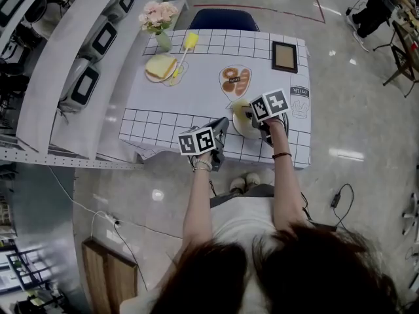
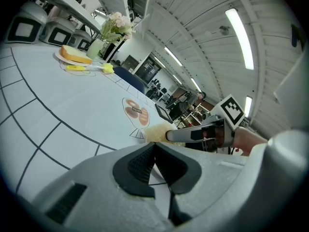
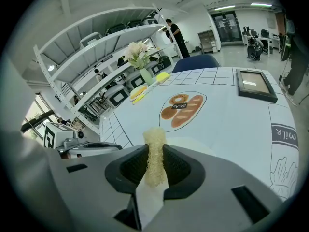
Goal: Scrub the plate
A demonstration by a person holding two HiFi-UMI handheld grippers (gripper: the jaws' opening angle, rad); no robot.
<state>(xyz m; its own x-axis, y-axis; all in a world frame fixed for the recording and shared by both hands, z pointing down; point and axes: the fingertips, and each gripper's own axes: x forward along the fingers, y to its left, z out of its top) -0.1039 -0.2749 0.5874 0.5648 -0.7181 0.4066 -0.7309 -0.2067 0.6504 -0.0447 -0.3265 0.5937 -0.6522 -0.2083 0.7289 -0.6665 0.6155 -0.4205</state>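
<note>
A pale round plate (image 1: 241, 124) lies near the table's front edge, on the white gridded cloth (image 1: 170, 103). My right gripper (image 1: 253, 116) hovers over the plate, shut on a yellowish loofah scrubber (image 3: 154, 153) that sticks out past the jaws. In the right gripper view the plate's rim (image 3: 195, 143) shows just beyond them. My left gripper (image 1: 223, 125) sits just left of the plate, low over the cloth. Its jaws (image 2: 154, 164) are shut with nothing between them. The left gripper view also catches the scrubber (image 2: 155, 131) in the right gripper (image 2: 193, 134).
At the back left stand a flower vase (image 1: 159, 19), a small plate with a yellow block (image 1: 161, 67) and a yellow-headed brush (image 1: 186, 48). A framed picture (image 1: 285, 56) lies back right. A blue chair (image 1: 224, 19) stands behind the table and white shelving (image 1: 72, 64) runs along the left.
</note>
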